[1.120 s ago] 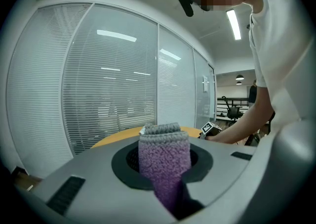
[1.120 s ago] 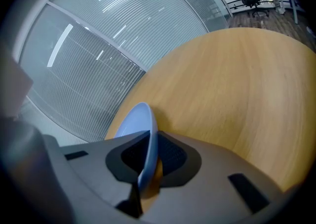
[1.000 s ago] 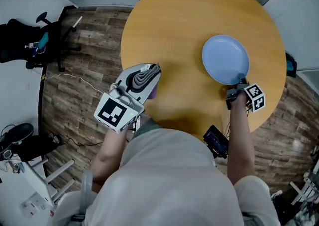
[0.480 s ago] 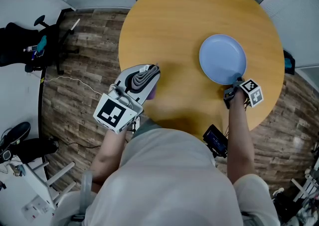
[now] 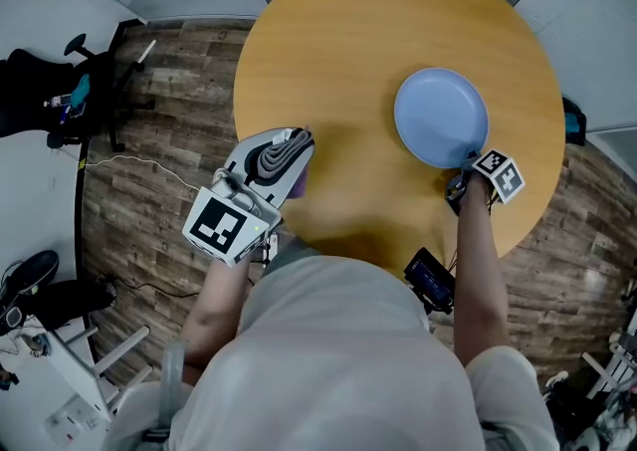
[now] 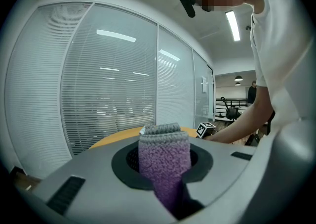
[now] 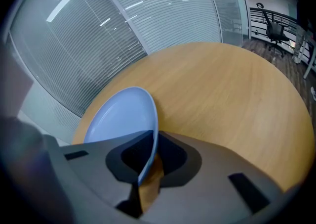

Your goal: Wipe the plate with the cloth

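A light blue plate (image 5: 441,117) is over the right half of the round wooden table (image 5: 338,51). My right gripper (image 5: 466,166) is shut on its near rim. In the right gripper view that rim (image 7: 149,145) runs between the jaws of the right gripper (image 7: 147,162). The jaws have just eased open slightly, with the rim still between them. At the table's near left edge, my left gripper (image 5: 296,145) is shut on a folded purple and grey knitted cloth (image 5: 280,154). The cloth (image 6: 164,156) fills the gap between the left gripper's jaws (image 6: 165,141).
A dark phone-like device (image 5: 430,281) hangs at the person's waist near the table's front edge. A black office chair (image 5: 65,91) and a white cable (image 5: 149,160) are on the wood floor to the left. Window blinds run behind the table (image 7: 222,89).
The plate and my right gripper have shifted slightly left and away, and the right gripper's marker cube has turned. The left gripper with the cloth has barely moved.
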A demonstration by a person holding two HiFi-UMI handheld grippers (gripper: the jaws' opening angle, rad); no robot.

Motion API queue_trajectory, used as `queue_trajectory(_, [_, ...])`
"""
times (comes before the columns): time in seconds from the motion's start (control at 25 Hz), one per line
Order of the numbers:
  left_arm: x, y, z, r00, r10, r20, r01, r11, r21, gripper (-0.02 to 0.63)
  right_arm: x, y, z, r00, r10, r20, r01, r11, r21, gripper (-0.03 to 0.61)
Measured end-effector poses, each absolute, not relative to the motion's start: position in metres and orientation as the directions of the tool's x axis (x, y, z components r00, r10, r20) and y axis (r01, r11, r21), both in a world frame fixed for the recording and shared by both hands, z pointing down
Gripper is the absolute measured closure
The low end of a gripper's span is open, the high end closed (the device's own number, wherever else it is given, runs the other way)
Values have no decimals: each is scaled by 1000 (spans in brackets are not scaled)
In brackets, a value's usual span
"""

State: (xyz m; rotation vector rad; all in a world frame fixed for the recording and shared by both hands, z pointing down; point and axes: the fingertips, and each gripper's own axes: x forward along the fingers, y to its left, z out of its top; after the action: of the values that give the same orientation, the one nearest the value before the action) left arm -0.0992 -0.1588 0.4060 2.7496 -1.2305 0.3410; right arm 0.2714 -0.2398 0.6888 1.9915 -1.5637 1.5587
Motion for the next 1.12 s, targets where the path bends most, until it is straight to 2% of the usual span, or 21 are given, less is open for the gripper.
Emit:
queue_trajectory(0.28, [-98, -159, 405, 657, -716, 236, -739, -674, 13, 532, 269, -238, 689, -139, -598, 789, -772, -433, -464, 534])
queue_trajectory(0.52, [-96, -160, 404, 664, -714, 222, -736, -677, 23, 532, 276, -231, 689, -188, -624, 758, -712, -445, -543, 444])
queue_trajectory(0.72, [-96, -160, 401, 670, -714, 206, -734, -679, 34, 532, 281, -223, 680, -208, -648, 733, -677, -445, -586, 417])
queue_trajectory(1.04, [-97, -158, 398, 681, -709, 186, -726, -686, 43, 532, 276, -211, 652, -294, -679, 672, -633, -388, -669, 414])
queue_trajectory(1.12, [-96, -159, 396, 682, -708, 181, -725, -687, 46, 532, 276, -209, 644, -302, -686, 662, -633, -374, -678, 430])
